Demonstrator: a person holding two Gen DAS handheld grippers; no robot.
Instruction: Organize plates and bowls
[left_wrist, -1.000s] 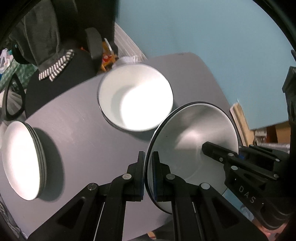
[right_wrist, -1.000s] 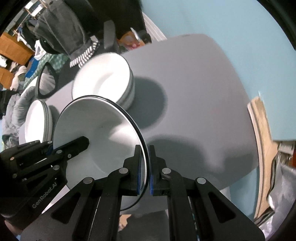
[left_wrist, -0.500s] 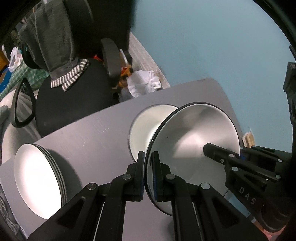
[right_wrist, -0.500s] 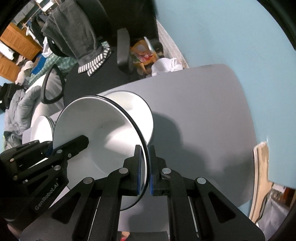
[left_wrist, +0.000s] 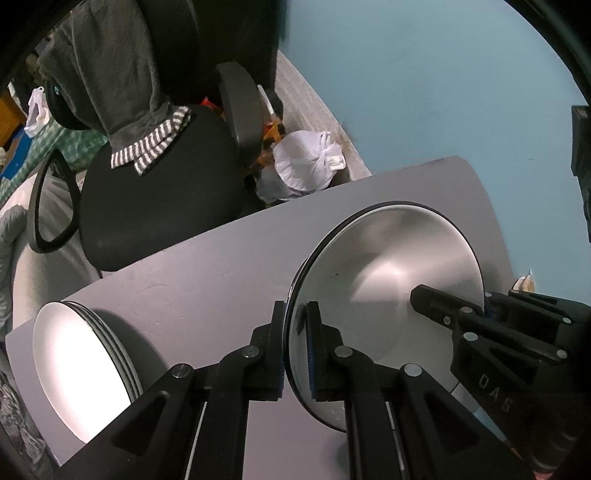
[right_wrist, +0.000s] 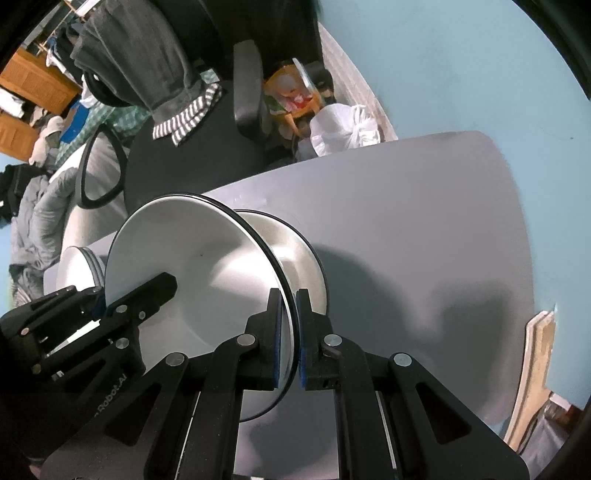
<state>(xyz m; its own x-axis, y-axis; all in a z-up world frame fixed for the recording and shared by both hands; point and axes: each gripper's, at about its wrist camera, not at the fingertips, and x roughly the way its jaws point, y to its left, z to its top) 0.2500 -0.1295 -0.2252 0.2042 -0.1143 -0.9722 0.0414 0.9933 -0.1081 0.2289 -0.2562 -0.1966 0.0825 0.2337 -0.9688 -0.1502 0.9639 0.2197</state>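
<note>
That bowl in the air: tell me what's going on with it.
A person is carrying one white bowl with both tools: the left hand-held gripper and the right hand-held gripper each pinch its rim on opposite sides. It hangs tilted over the grey table, in front of a stack of bowls. A separate stack of plates sits toward the table's left edge.

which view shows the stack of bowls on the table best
The right wrist view: the stack of bowls shows its rim and inner wall behind the held bowl. In the left wrist view the held bowl hides it almost completely.
</note>
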